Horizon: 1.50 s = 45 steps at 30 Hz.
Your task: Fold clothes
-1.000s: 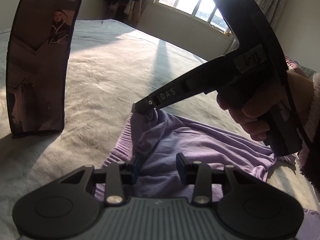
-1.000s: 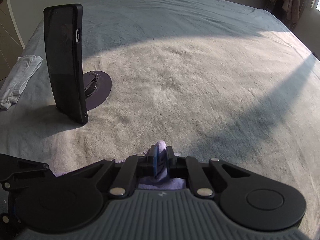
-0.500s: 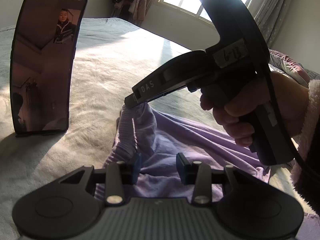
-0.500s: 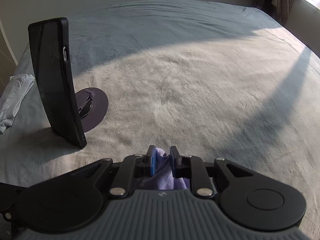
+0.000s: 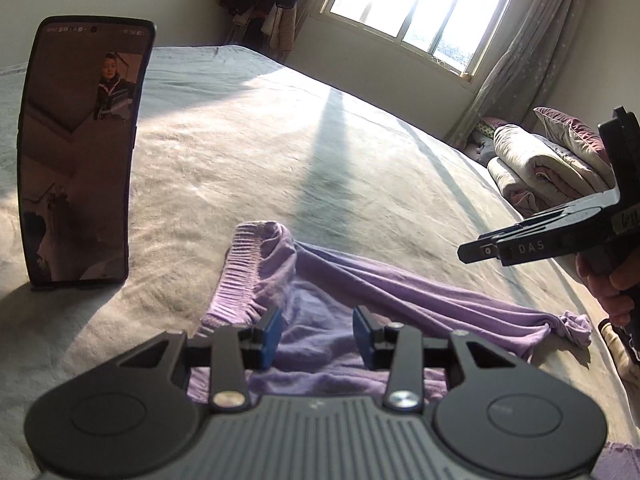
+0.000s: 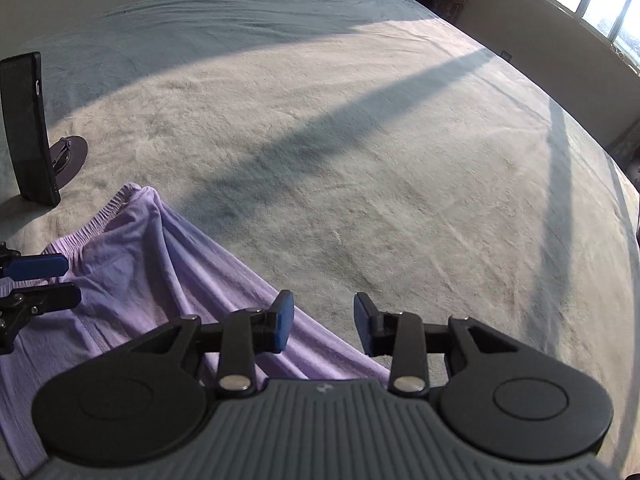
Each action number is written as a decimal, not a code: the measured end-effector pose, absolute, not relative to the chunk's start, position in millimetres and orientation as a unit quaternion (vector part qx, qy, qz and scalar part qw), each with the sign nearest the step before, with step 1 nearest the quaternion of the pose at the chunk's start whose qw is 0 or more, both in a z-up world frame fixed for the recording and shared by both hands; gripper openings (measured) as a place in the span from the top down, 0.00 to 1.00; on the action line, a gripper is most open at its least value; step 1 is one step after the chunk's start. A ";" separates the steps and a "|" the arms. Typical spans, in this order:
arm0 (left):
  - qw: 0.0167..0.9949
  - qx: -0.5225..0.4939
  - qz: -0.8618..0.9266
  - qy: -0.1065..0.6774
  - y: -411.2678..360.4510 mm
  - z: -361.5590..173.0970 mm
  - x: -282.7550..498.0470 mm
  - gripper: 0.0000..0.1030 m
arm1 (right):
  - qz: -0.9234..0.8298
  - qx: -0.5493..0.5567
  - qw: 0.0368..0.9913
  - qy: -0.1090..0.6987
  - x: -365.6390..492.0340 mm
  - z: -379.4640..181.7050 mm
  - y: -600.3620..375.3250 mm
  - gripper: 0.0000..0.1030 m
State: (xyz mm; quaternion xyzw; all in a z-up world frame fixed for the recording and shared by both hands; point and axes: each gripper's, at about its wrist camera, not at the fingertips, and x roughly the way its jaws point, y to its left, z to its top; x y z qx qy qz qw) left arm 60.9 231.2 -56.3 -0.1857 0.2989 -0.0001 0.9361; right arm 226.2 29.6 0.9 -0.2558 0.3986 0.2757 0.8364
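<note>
Purple trousers point(image 5: 360, 292) lie on the bed point(image 5: 280, 152), just right of the standing phone point(image 5: 80, 152), with the elastic waistband point(image 5: 244, 264) bunched up at the left and the legs running in ridges toward the right. My left gripper point(image 5: 316, 330) hangs over the cloth, jaws wide, holding nothing. My right gripper point(image 6: 323, 326) is also wide and empty, above the far edge. I judge the folding not finished: the garment is not yet a flat, neat packet.
</note>
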 end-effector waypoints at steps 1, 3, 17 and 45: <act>0.936 -0.183 0.000 0.299 228.2 -56.3 61.4 0.61 | 0.263 -0.260 0.838 0.402 226.2 -0.6 18.3 0.64; 0.937 -0.175 -0.001 0.302 222.1 -57.4 62.9 0.61 | 0.241 -0.264 0.839 0.409 228.4 -4.3 0.0 0.64; 0.940 -0.148 0.009 0.307 206.4 -64.9 75.8 0.61 | 0.195 -0.286 0.820 0.455 255.2 -47.6 -59.5 0.69; 0.932 -0.155 0.022 0.326 201.2 -68.9 94.4 0.60 | 0.246 -0.325 0.783 0.470 266.6 -46.7 -45.5 0.60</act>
